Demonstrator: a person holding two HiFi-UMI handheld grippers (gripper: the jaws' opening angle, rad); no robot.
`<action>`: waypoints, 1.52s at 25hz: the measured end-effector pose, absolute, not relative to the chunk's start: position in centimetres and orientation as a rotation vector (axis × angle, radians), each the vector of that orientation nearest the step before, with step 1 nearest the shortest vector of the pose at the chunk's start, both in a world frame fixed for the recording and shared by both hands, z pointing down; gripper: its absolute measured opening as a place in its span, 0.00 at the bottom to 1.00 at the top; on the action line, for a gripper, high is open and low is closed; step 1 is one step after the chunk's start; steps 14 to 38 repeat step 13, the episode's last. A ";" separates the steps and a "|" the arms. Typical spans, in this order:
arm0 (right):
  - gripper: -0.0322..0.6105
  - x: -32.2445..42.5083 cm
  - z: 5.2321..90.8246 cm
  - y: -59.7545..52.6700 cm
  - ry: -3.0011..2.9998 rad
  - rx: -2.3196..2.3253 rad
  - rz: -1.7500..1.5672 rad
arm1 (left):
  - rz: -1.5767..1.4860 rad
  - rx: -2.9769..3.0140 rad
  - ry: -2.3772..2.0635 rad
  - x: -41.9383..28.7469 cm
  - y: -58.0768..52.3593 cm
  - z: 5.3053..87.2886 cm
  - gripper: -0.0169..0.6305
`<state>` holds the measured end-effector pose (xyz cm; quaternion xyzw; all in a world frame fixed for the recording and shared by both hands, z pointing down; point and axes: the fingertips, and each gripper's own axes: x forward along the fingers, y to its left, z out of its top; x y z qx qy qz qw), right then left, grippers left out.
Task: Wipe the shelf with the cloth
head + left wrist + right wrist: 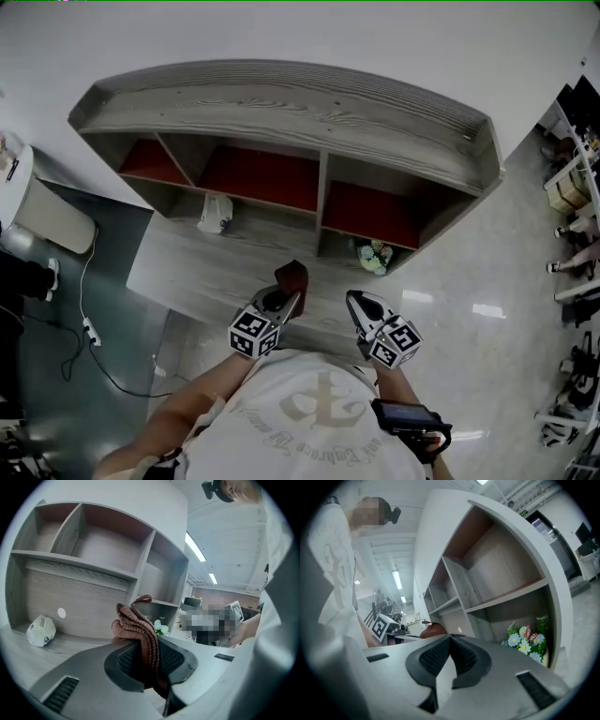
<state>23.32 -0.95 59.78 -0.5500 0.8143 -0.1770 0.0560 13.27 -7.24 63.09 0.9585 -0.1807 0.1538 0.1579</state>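
I had the left gripper (284, 298) pressed together on the brown knitted cloth (292, 276). In the left gripper view the cloth (136, 630) sat pinched between the black ribbed pads (129, 660), its folds bunched above the jaw tips with a small loop sticking up on top. From the head view, the cloth was held out over the wide lower board of the grey wood-grain shelf unit (281, 103), near that board's front edge. I could not tell whether it touched the wood.

The right gripper (361, 302) hung just beside the left one, to its right. In the right gripper view its jaws (450, 656) met at the tips with nothing between them.

The shelf unit (93, 566) stood against a white wall. It had a curved top and open compartments with dark red back panels. A small white packet (216, 214) lay on the lower board, below the left compartments and well apart from the cloth; in the left gripper view the packet (41, 631) rested against the back panel. A bunch of artificial blue and white flowers (375, 255) stood in the low right compartment, and they showed in the right gripper view (527, 639) with a small butterfly among them.
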 end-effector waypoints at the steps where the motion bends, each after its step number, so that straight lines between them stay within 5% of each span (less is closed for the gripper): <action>1: 0.05 23.1 59.9 -1.1 2.474 -1.663 -0.543 | 0.438 2.742 -0.521 13.2 -7.3 63.1 0.13; 38: 0.05 22.0 60.5 -2.3 2.517 -1.598 -0.555 | 0.450 2.715 -0.578 12.0 -7.6 63.8 0.13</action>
